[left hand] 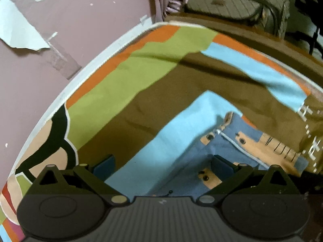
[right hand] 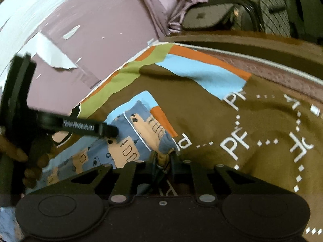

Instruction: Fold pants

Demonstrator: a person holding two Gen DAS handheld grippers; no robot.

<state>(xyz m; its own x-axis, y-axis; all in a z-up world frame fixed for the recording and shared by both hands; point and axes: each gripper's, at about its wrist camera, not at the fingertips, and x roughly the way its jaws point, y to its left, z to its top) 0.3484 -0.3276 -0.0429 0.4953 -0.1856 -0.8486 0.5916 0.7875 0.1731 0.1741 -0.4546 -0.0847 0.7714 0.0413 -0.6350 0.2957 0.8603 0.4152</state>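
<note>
At near edge of bedsheet (right hand: 201, 104), right gripper (right hand: 164, 158) pinches pants (right hand: 121, 147) corner; left gripper (left hand: 161, 164) gapes empty; lift evenly, keep hem taut.

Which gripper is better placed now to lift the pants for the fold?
Probably the right gripper: its jaws are pinched on the pants edge. The left gripper hangs open above them, gripping nothing.
</note>
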